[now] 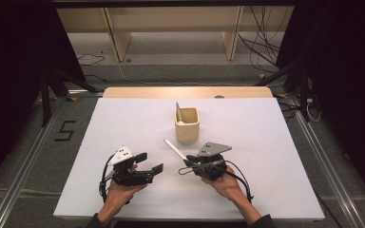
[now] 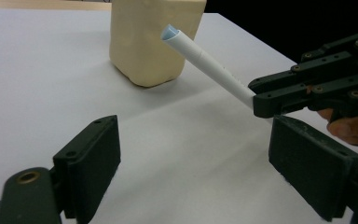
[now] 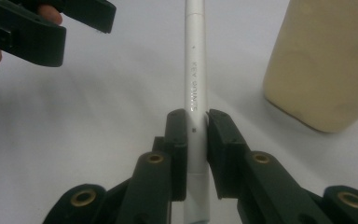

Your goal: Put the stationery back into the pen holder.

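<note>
Holding a white pen (image 3: 195, 93) in my right gripper (image 1: 190, 160) at the moment, jaws pinched tight on the barrel partway along, so it's properly gripped and off the table (image 1: 123, 123). In the high view the pen sits just right of centre, its long axis slanting up and to the left from the jaws, free tip pointing toward upper left. The cream cup (image 1: 187, 124) stands just above that, centre of the frame, with another pen-like thing (image 1: 178, 112) already leaning inside. So the cup lies up and slightly right of the pen tip, near but not touching. My guess is the next bit means tipping the barrel more upright and bringing it over the cup's rim. The right hand is clearly the closer one. My left gripper (image 1: 149, 164) hangs at lower left, jaws spread wide with nothing between them, just beside the pen.
</note>
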{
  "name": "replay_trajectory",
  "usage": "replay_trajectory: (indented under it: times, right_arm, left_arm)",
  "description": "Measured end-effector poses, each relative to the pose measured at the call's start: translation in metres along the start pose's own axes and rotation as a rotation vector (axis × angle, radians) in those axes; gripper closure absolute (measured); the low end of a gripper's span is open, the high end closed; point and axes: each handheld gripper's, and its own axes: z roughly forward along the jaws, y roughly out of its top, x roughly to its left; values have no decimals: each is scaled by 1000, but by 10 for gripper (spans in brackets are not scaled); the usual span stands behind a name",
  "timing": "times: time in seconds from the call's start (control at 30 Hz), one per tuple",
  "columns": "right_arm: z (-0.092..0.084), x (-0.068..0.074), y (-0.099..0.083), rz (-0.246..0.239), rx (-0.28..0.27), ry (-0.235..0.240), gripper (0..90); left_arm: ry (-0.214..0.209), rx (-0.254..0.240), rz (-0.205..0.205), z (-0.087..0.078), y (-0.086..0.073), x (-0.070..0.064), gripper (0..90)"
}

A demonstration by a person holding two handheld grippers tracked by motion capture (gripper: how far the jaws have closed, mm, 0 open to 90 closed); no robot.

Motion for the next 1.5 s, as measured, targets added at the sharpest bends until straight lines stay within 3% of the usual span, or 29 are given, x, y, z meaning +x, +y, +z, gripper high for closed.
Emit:
replay_trajectory:
  times: [0.17, 0.43, 0.53, 0.93, 1.03, 1.17, 1.5]
  right_arm:
    - [-2, 3, -2, 7, -11, 1, 790]
    - [-5, 5, -3, 9, -30, -3, 790]
    - [-7, 7, -3, 12, -39, -6, 790]
    - [-6, 15, -4, -3, -46, 9, 790]
    - [-6, 16, -4, -2, -51, 9, 790]
    - [-7, 16, -4, 1, -58, 10, 790]
    - [-6, 18, -4, -5, -63, 17, 790]
  left_arm:
    - [-37, 21, -94, 11, 7, 2, 178]
    - [-64, 44, -156, 20, 15, 2, 186]
    - [-90, 42, -205, 24, 17, 0, 195]
    - [-144, 38, -274, 39, 24, -5, 260]
    - [-143, 44, -270, 41, 25, -8, 311]
    - [-164, 36, -323, 42, 25, -7, 387]
    - [-195, 44, -366, 46, 24, -8, 566]
